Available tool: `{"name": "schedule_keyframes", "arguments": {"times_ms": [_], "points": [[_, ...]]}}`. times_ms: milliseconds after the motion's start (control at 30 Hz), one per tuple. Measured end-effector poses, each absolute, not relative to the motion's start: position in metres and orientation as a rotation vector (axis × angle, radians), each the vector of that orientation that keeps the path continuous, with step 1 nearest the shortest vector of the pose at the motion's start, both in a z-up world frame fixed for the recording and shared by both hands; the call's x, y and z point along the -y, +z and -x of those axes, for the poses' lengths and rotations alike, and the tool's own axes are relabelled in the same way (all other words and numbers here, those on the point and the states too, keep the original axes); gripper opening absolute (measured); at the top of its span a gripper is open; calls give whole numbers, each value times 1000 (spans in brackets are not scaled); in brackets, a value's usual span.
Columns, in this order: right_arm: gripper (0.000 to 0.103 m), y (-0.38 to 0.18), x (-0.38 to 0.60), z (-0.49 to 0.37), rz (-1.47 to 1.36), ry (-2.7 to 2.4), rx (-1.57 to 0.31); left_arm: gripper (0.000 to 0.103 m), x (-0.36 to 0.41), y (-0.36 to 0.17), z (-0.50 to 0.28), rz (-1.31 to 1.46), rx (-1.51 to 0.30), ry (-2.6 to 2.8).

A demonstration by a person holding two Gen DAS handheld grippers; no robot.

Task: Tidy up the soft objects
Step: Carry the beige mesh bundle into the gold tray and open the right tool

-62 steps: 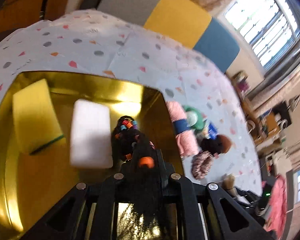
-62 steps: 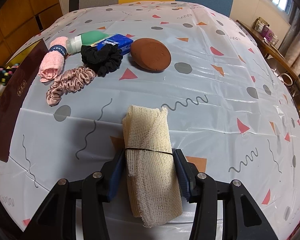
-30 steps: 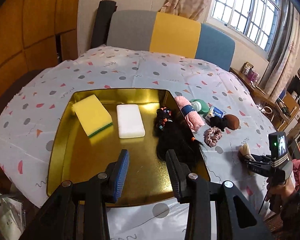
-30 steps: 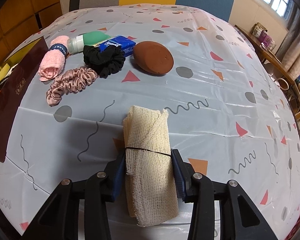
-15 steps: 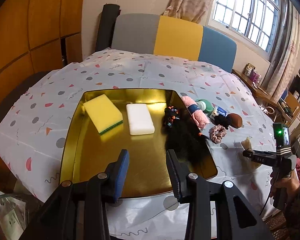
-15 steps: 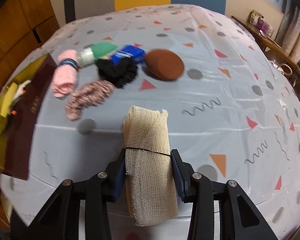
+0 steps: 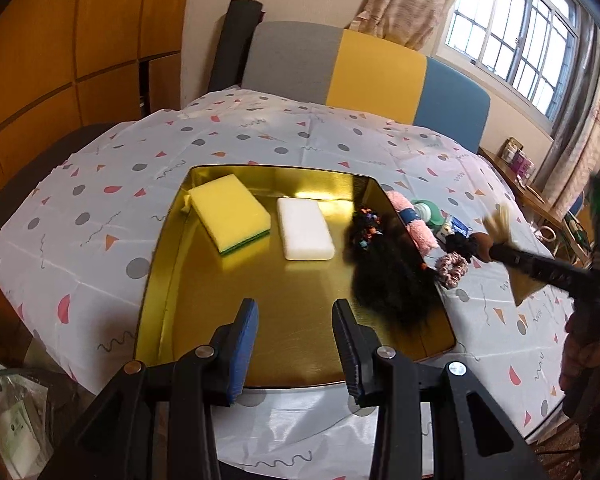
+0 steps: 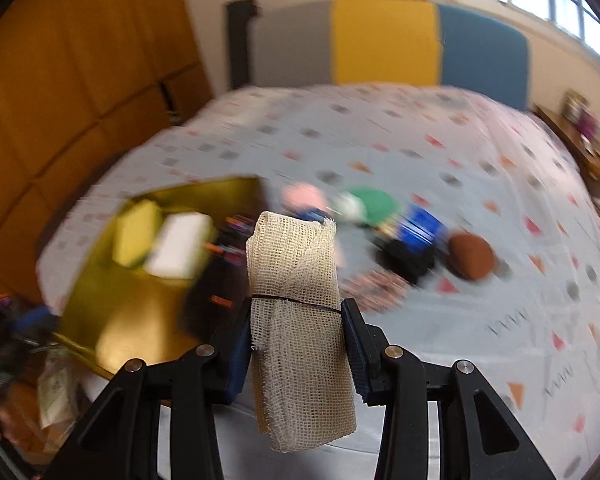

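My left gripper (image 7: pixel 294 312) hangs open and empty over the near edge of the gold tray (image 7: pixel 300 280). Inside the tray lie a yellow sponge (image 7: pixel 230 210), a white sponge (image 7: pixel 305 234) and a black beaded hairpiece (image 7: pixel 388 276). My right gripper (image 8: pixel 296 308) is shut on a cream mesh cloth roll (image 8: pixel 300 264), held in the air over the table's near side. The right wrist view is blurred; the tray (image 8: pixel 120 312) sits left of the roll. From the left wrist view, the right gripper (image 7: pixel 496 251) and its cloth (image 7: pixel 499 224) hover right of the tray.
Right of the tray lie a pink towel roll (image 7: pixel 418 228), a green bottle (image 7: pixel 430 212), a blue packet (image 7: pixel 458 226), a black scrunchie (image 7: pixel 460 244) and a pink scrunchie (image 7: pixel 452 266). A brown pad (image 8: pixel 471 256) lies further right. A chair (image 7: pixel 364 68) stands behind. A hand (image 7: pixel 584 360) is at right.
The right gripper has lifted the cloth roll off the table and swung left toward the tray. The left gripper, which let go of the hairpiece earlier, has drawn back a little.
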State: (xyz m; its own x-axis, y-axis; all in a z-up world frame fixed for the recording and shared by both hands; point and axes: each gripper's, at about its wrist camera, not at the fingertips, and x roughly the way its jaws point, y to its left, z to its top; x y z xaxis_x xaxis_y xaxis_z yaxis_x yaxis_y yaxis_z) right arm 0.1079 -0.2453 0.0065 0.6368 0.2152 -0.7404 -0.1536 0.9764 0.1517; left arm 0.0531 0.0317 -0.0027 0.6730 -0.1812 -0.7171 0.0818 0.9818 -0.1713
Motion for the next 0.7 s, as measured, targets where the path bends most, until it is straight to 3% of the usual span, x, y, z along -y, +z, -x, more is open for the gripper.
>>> {"name": "schedule_keyframes", "arguments": {"times_ms": [200, 700], "points": [[42, 19, 156, -113, -1, 415, -847, 38, -61, -4, -57, 188, -814, -64], [46, -86, 81, -142, 146, 453, -1122, 38, -80, -12, -58, 190, -833, -22]]}}
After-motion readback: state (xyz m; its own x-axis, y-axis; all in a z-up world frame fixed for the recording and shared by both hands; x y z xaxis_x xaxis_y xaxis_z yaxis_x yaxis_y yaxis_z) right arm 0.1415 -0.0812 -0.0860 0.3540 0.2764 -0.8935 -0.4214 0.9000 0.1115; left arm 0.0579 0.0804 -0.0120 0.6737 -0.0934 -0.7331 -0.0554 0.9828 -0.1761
